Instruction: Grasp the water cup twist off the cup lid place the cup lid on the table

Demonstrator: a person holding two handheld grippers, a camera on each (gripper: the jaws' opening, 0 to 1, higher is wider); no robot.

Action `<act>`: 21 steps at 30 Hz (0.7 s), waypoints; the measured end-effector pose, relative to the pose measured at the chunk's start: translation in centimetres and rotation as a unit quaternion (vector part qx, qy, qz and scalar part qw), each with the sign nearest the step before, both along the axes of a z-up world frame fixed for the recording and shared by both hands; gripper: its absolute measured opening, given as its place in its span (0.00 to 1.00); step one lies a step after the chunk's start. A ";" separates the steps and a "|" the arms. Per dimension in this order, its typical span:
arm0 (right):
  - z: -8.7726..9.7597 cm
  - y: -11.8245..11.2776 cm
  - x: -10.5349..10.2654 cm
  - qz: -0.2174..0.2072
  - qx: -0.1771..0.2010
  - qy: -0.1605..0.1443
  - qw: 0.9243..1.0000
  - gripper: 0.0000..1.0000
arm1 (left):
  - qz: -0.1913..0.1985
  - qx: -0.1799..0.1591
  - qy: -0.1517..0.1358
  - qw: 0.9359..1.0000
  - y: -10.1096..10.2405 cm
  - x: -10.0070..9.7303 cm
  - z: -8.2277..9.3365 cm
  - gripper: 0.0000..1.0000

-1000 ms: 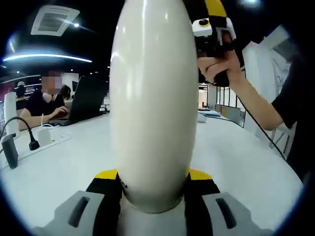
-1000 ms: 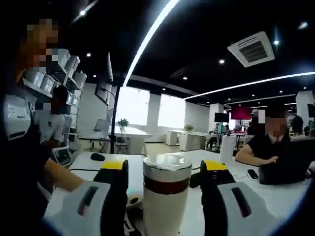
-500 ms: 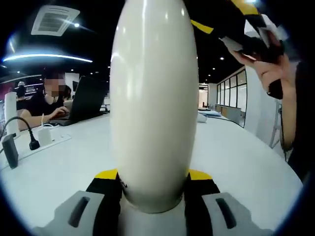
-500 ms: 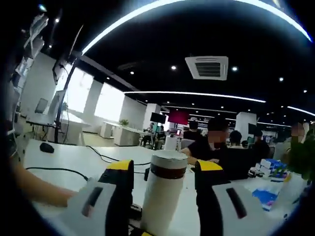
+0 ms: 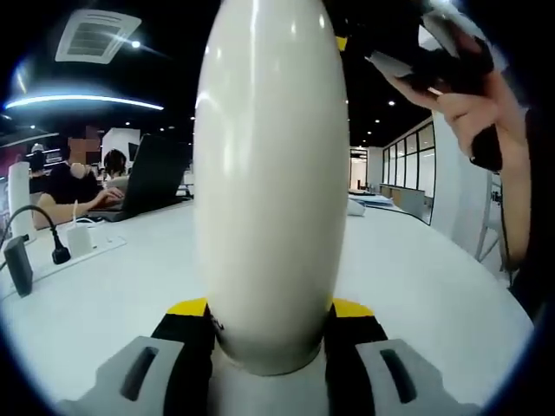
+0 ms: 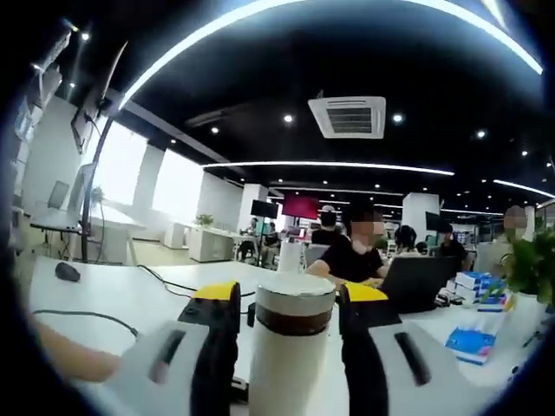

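White desk surface [image 5: 434, 286] spreads out under an open-plan office with dark ceiling and strip lights, people at laptops seated beyond. Between the left gripper [image 5: 270, 322] jaws stands the water cup [image 5: 270, 173], a tall cream body with its long axis upright, running straight up from the fingers; the yellow-tipped pads press against its lower flanks on both sides, so this gripper is clamped on the cup and anchors it. In the right gripper view the cup's top end sits squarely between the right gripper [image 6: 286, 303] fingers: the cup lid [image 6: 292, 299], pale cap over a brown band, lies level with the yellow pads, which flank it closely on either side, though whether they actually touch it cannot be told. The right gripper is thus the one placed for the twist, and that move turns on the lid's axis running along the cup, between the two pads. Up and to the right of the cup in the left gripper view, the person's hand [image 5: 473, 121] holds that second tool. A black laptop [image 5: 152, 178] and a cable with charger [image 5: 52, 247] lie well apart, left of the left fingers; a tissue box [image 6: 473, 342] sits far right of the right fingers. Nothing stands in the way.
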State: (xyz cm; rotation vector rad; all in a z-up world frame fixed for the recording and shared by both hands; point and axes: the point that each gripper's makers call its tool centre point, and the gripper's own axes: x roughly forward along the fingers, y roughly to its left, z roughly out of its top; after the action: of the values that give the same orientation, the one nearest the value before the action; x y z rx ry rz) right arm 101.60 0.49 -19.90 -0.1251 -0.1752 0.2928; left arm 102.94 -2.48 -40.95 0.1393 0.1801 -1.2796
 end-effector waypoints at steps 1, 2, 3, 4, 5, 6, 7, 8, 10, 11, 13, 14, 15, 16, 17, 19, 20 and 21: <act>0.0 -0.2 0.2 0.002 0.002 0.002 1.000 0.44 | 0.000 0.000 0.000 1.000 0.0 0.0 0.0 0.52; 0.0 -0.3 0.3 0.005 0.001 0.004 1.000 0.41 | 0.000 0.000 0.000 1.000 0.0 0.0 0.0 0.52; 0.0 -0.5 0.4 0.006 -0.001 0.005 1.000 0.41 | 0.000 0.000 0.000 1.000 0.0 0.0 0.0 0.52; 0.0 -0.6 0.4 0.018 0.006 0.007 1.000 0.41 | -0.001 0.000 0.000 1.000 0.0 0.0 0.0 0.52; 0.0 -0.5 0.4 0.028 0.008 0.008 1.000 0.41 | -0.001 0.000 0.000 1.000 0.0 0.0 0.0 0.52; 0.0 -0.4 0.4 0.037 0.002 0.009 0.999 0.41 | -0.001 0.000 0.000 1.000 0.0 0.0 0.0 0.52; 0.0 -0.3 0.3 0.045 -0.001 0.009 0.999 0.41 | -0.001 0.000 0.000 1.000 0.0 0.0 0.0 0.52; 0.0 -0.4 0.3 0.055 -0.001 0.012 0.998 0.41 | -0.001 0.000 0.000 1.000 0.0 0.0 0.0 0.52; 0.0 -0.5 0.4 0.074 -0.005 0.016 0.997 0.41 | -0.001 0.000 0.000 1.000 0.1 0.2 0.0 0.52; 0.0 -0.5 0.4 0.087 -0.002 0.019 0.996 0.41 | -0.001 0.000 0.000 1.000 0.1 0.2 0.0 0.52; -0.1 -0.4 0.3 0.115 0.006 0.023 0.993 0.41 | -0.002 0.000 0.000 1.000 0.1 0.1 0.0 0.52; -0.3 -0.4 0.2 0.127 0.016 0.033 0.991 0.41 | -0.002 0.000 0.000 1.000 0.1 0.1 0.0 0.52; -0.2 -0.5 0.2 0.135 0.021 0.032 0.990 0.41 | -0.002 0.000 0.000 1.000 0.0 0.1 0.0 0.52; -0.3 -0.6 0.2 0.147 0.022 0.029 0.989 0.41 | -0.002 0.000 0.000 1.000 0.0 0.1 0.0 0.52; -0.4 -0.6 0.3 0.154 0.025 0.030 0.987 0.41 | -0.002 0.000 0.000 1.000 0.0 0.1 0.0 0.52; -0.7 -0.3 0.3 0.173 0.010 0.029 0.984 0.41 | -0.002 0.000 0.000 1.000 0.0 0.1 0.0 0.52; -0.7 -0.2 0.3 0.188 0.006 0.025 0.982 0.41 | -0.002 0.000 0.000 1.000 0.0 0.1 0.0 0.52; -0.7 0.0 0.3 0.203 0.005 0.024 0.979 0.41 | -0.001 0.000 0.000 1.000 0.0 0.1 0.0 0.52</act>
State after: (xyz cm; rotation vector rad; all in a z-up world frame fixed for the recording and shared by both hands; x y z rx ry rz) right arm 101.86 0.48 -20.61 -0.0702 -0.1525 0.7022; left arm 103.01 -2.44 -40.91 0.1392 0.1801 -1.2824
